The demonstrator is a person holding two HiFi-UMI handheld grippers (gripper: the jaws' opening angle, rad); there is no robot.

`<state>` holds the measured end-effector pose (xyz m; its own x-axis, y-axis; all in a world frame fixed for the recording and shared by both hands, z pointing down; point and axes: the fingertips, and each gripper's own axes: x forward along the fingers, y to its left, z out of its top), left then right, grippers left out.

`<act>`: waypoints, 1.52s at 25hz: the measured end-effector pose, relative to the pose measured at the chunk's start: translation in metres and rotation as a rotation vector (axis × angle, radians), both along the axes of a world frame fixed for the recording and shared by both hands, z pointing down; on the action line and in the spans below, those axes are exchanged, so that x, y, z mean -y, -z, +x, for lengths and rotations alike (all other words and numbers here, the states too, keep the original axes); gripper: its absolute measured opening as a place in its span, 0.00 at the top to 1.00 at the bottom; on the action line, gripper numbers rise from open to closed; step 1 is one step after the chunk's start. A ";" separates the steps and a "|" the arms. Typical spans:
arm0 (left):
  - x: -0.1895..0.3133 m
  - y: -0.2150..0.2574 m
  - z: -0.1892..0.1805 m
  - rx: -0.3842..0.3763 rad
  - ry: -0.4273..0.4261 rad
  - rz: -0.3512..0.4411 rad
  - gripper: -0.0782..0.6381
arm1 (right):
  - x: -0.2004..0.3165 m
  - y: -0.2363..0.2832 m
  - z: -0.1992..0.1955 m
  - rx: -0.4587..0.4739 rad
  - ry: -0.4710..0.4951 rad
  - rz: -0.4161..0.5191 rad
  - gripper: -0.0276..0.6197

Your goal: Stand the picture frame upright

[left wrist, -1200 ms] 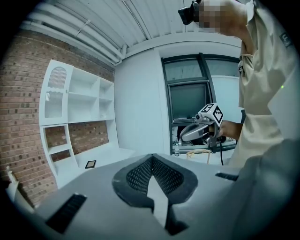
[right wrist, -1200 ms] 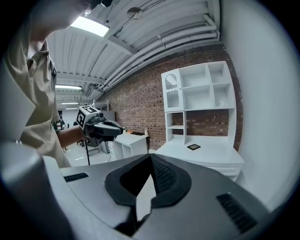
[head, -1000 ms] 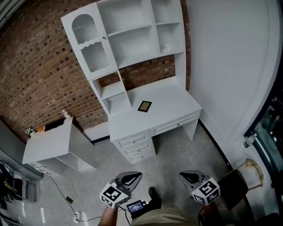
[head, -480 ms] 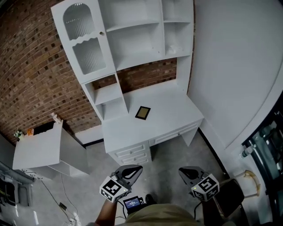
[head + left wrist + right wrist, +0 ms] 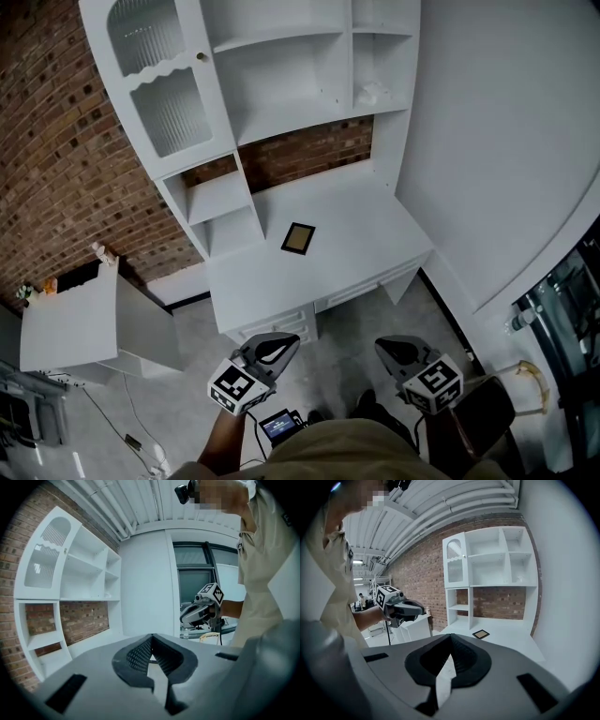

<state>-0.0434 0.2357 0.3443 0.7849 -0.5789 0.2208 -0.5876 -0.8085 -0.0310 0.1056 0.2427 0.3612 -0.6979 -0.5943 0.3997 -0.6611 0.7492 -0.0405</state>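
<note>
A small dark picture frame (image 5: 298, 238) with a tan inside lies flat on the white desk (image 5: 356, 225), near its middle. The right gripper view also catches the frame (image 5: 481, 633), small and far off on the desk top. My left gripper (image 5: 279, 349) hangs low at the head view's bottom left, well short of the desk, jaws shut and empty. My right gripper (image 5: 393, 352) hangs level with it at the bottom right, also shut with nothing in it. Each gripper view shows the other gripper (image 5: 199, 613) (image 5: 405, 610) held in a hand.
A tall white hutch (image 5: 272, 84) with open shelves and a ribbed glass door (image 5: 159, 84) rises behind the desk against a brick wall. Drawers (image 5: 281, 323) sit under the desk's left half. A low white cabinet (image 5: 70, 323) stands at left, a dark chair (image 5: 487, 412) at bottom right.
The view has closed in on the desk: desk and hutch have grown larger and slid toward me. Both grippers keep their places at the bottom, still shut.
</note>
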 end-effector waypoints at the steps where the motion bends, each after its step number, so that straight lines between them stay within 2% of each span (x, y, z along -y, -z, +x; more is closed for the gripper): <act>1: 0.006 -0.002 0.001 0.002 0.000 -0.005 0.88 | 0.008 -0.002 0.000 0.001 0.006 -0.001 0.95; 4: 0.026 -0.006 0.003 0.012 0.017 -0.013 0.88 | 0.034 -0.010 0.002 0.002 0.031 -0.017 0.95; 10: 0.079 -0.010 0.001 0.038 0.120 -0.034 0.88 | 0.102 -0.018 0.005 0.018 0.112 -0.035 0.95; 17: 0.155 -0.006 0.031 0.066 0.197 -0.021 0.88 | 0.194 -0.014 0.025 0.046 0.206 -0.017 0.95; 25: 0.208 -0.009 0.049 0.072 0.273 -0.047 0.88 | 0.256 -0.026 0.033 0.060 0.295 -0.040 0.95; 32: 0.253 -0.018 0.019 0.063 0.298 -0.065 0.88 | 0.297 -0.041 0.003 0.049 0.319 -0.078 0.95; 38: 0.305 -0.023 -0.008 0.036 0.225 -0.047 0.88 | 0.333 -0.041 -0.028 0.020 0.254 -0.080 0.95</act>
